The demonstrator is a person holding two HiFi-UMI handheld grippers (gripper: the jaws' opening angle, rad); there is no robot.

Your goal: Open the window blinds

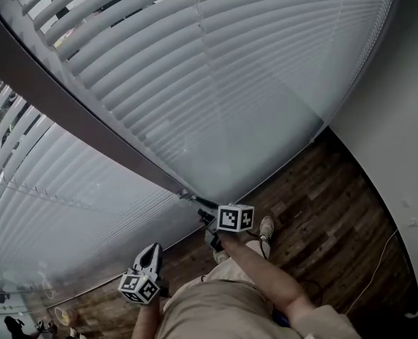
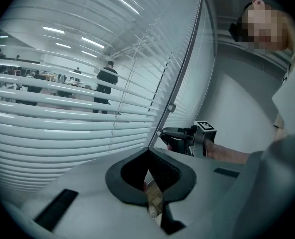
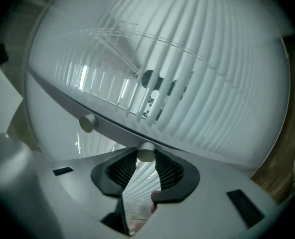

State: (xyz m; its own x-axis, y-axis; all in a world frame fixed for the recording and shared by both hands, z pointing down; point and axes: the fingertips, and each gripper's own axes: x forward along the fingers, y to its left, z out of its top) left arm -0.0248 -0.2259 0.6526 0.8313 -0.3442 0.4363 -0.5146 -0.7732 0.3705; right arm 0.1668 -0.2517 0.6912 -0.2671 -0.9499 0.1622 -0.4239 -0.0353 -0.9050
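Note:
White slatted blinds (image 1: 216, 69) hang behind glass on both sides of a dark upright frame bar (image 1: 89, 126). My right gripper (image 1: 198, 207) reaches to that bar and is shut on a small round knob (image 3: 146, 152), which sits pinched between its ribbed pads (image 3: 121, 169). A second knob (image 3: 87, 122) sits further along the bar. The left gripper view shows the right gripper (image 2: 170, 133) at the bar, with the other knob (image 2: 172, 107) above it. My left gripper (image 1: 151, 253) hangs low and to the left, away from the window. Its jaws meet at the tips with nothing held (image 2: 148, 156).
A dark wooden floor (image 1: 322, 210) runs along the window's foot, with a thin cable (image 1: 378, 260) lying on it. A plain white wall (image 1: 407, 119) closes the right side. Through the left blinds' gaps, people (image 2: 106, 78) stand in an office beyond the glass.

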